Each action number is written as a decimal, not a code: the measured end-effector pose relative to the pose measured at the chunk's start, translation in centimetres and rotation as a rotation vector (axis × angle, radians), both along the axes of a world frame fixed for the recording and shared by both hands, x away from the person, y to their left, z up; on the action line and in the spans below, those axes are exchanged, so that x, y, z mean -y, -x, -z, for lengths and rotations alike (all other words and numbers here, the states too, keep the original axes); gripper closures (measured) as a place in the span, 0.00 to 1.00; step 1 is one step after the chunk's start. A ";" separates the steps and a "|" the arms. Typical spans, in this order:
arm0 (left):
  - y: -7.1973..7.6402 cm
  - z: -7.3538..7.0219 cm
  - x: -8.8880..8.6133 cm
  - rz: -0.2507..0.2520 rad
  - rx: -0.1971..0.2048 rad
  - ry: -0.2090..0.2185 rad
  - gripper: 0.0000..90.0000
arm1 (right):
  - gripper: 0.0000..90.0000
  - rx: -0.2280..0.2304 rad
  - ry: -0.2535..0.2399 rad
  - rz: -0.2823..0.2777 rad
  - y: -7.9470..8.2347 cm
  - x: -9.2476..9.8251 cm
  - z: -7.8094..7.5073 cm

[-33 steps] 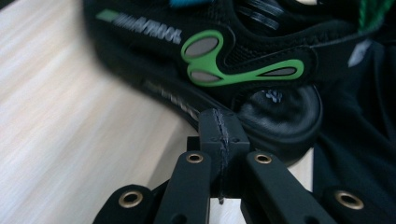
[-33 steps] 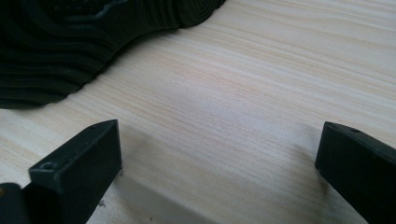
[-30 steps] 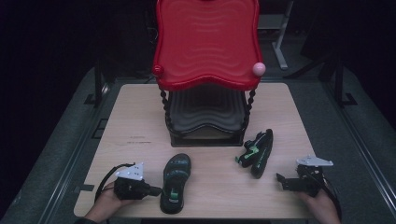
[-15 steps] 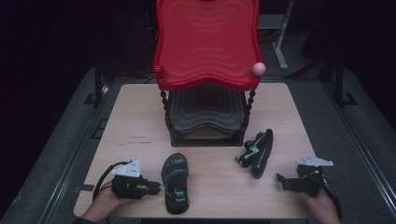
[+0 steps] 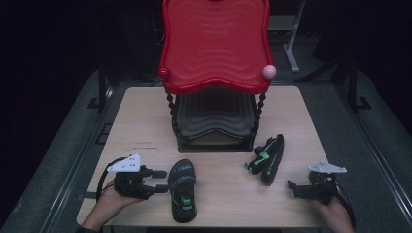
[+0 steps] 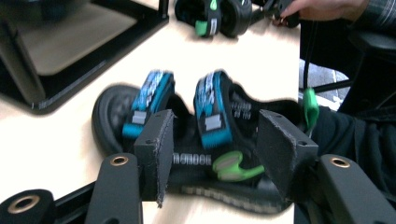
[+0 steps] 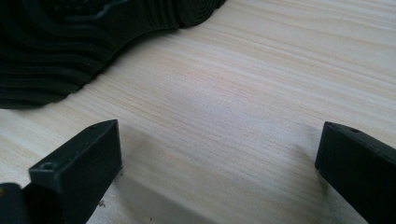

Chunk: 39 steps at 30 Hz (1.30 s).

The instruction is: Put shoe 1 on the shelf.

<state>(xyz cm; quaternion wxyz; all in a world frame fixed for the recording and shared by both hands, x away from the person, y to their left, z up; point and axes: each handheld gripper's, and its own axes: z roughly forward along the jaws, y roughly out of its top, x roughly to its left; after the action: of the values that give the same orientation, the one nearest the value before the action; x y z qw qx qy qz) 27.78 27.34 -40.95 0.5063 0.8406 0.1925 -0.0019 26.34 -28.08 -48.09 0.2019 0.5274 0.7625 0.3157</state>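
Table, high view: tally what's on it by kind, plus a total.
Sandals: 2, one lying flat by the left gripper, one tipped on its side
Shoe racks: 1, red-topped with a black lower shelf
Hand-held grippers: 2, the left one and the right gripper
Total: 5

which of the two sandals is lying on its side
The sandal on the right, nearer the right gripper, lies on its side with its sole edge up. The other sandal, by the left gripper, sits flat, straps up.
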 end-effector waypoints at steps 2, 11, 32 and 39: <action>-0.1 -0.1 0.7 0.009 0.006 0.015 0.50 | 0.00 0.000 0.000 0.000 0.0 0.0 0.0; -0.7 1.4 4.3 0.039 0.005 -0.065 0.51 | 0.00 0.000 0.000 0.000 0.0 0.0 0.0; -0.9 2.1 4.2 -0.003 -0.001 -0.052 0.75 | 0.00 0.000 -0.001 0.000 0.0 0.0 0.0; -0.6 1.4 4.2 0.003 -0.001 0.010 0.75 | 0.00 0.000 0.000 -0.001 0.0 0.0 0.0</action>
<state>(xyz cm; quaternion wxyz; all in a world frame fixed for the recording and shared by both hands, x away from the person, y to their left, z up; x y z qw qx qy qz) 28.41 23.15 -42.34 0.5103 0.8384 0.1914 -0.0040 26.31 -28.08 -48.09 0.2016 0.5273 0.7626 0.3158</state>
